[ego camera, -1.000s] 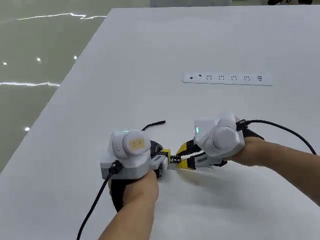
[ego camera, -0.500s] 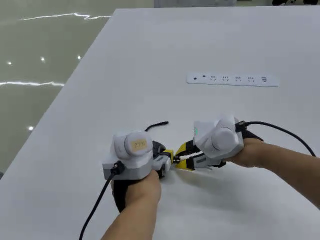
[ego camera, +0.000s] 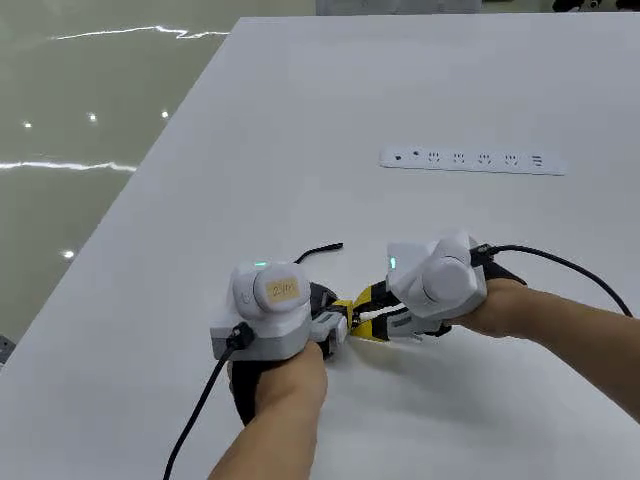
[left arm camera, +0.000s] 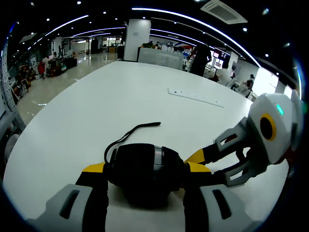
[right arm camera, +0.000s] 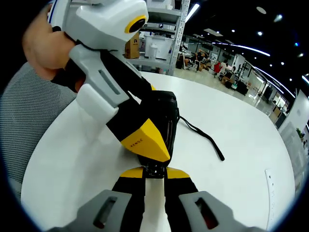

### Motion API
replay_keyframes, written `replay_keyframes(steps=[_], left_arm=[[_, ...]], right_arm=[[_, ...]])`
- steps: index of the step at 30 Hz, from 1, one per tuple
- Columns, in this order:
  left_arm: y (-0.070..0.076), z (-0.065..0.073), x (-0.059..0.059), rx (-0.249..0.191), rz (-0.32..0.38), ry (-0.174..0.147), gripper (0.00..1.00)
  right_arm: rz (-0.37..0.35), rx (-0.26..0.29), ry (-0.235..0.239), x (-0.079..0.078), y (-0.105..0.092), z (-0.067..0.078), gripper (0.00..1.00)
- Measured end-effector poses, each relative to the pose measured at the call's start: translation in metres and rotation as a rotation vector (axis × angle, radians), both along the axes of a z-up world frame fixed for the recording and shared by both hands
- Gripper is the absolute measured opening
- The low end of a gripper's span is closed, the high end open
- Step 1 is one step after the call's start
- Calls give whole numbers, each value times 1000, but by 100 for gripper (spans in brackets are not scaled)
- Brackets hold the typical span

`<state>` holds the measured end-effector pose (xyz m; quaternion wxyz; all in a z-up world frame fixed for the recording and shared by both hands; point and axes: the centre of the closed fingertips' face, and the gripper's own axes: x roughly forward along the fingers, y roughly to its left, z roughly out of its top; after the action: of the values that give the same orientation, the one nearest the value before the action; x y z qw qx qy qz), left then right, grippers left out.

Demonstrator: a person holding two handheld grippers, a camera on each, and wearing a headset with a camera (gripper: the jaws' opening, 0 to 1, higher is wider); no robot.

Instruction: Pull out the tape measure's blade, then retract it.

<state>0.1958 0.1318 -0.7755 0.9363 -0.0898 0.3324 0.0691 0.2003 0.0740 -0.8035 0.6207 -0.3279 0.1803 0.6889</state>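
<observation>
The white table [ego camera: 300, 120] carries everything, and the tape measure [right arm camera: 164, 113] sits near its front edge, directly under the person's hands. A power strip [ego camera: 472, 160] lies well beyond the tape measure, toward the far side.

The left gripper [ego camera: 328, 318] comes in from the tape measure's left, its jaws clenched around the black case. The right gripper [ego camera: 362, 318] faces it from the other side. Its yellow jaws are pinched nearly together on the blade tip [right arm camera: 154, 169], right at the case's mouth. A thin black strap [left arm camera: 133, 130] trails off the tape measure's far side onto the table.

Over the past second very little has changed. The power strip and table edge have slid in the head view, but that is the camera moving. The two grippers have kept the same close spacing around the tape measure. No length of blade shows between the case and the right gripper, so I judge the pull has not begun. Both grips look set for it.
</observation>
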Motion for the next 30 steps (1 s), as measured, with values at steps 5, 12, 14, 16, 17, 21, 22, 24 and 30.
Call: replay_keyframes(steps=[5,12,14,16,17,21,22,24,30], left_arm=[[1,0,0,-3,5,0,59],[1,-1,0,2,-2,-1,60],[0,0,0,5,-9,1,60],[-1,-1,0,4,-6,2,60],[-4,1,-4,3,-8,6,60],[-6,-3,-4,-3,-12,14,61],[-5,-4,-4,-5,-13,16,61],[-4,-4,-3,-7,-12,16,62],[-5,-6,-3,5,-40,25,62]], right_arm=[[-10,4,1,0,2,0,14],[-19,2,-2,-1,2,-1,14],[-21,3,2,-3,1,0,14],[-22,3,0,-3,1,0,14],[-18,-3,-3,-3,1,-1,14],[-22,-5,0,-2,1,-6,14],[-15,-3,-8,-5,0,-1,14],[-18,-3,-6,-5,-1,-1,15],[-33,-8,7,-3,1,-4,15]])
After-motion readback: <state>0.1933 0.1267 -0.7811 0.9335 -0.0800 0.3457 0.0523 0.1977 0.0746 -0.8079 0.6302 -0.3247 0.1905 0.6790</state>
